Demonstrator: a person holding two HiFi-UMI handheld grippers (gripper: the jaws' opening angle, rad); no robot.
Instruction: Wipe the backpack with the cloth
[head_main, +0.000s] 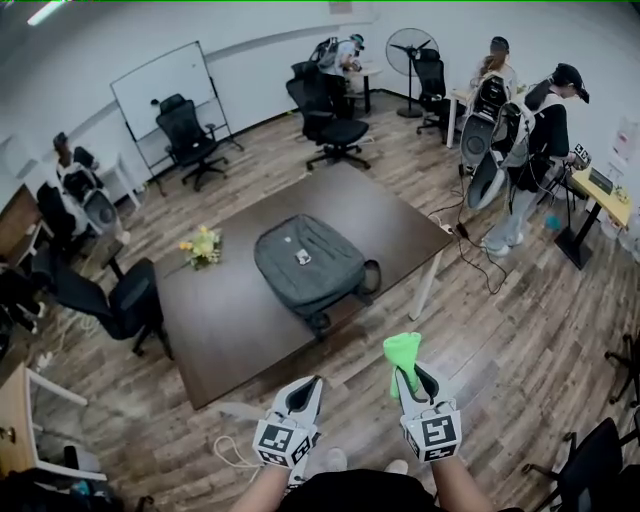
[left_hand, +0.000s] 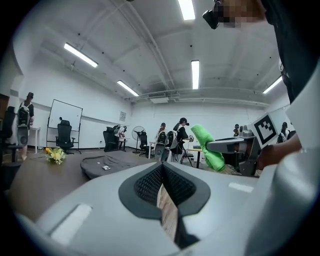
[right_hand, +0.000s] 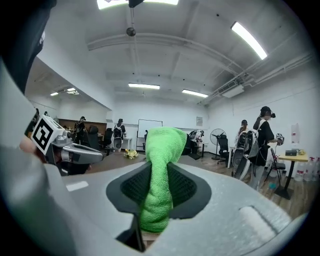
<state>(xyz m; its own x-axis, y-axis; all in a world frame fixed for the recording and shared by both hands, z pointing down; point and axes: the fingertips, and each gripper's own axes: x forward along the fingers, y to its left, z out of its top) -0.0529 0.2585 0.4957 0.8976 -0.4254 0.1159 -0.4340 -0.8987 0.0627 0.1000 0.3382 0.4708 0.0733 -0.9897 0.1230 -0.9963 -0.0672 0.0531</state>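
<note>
My right gripper (head_main: 412, 378) pinches the green cloth (right_hand: 160, 165), which bunches upright past its jaws, while my left gripper (head_main: 304, 392), just beside it, has its jaws pressed together on nothing, and the grey backpack (head_main: 308, 262) lies flat on the brown table (head_main: 220, 330) well ahead of both.

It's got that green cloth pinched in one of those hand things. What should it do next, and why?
Probably step in and carry the right gripper forward to the backpack. The green cloth is clamped between its fingers, but the backpack lies on the table well ahead, apart from both grippers. The left gripper is shut and empty.
</note>
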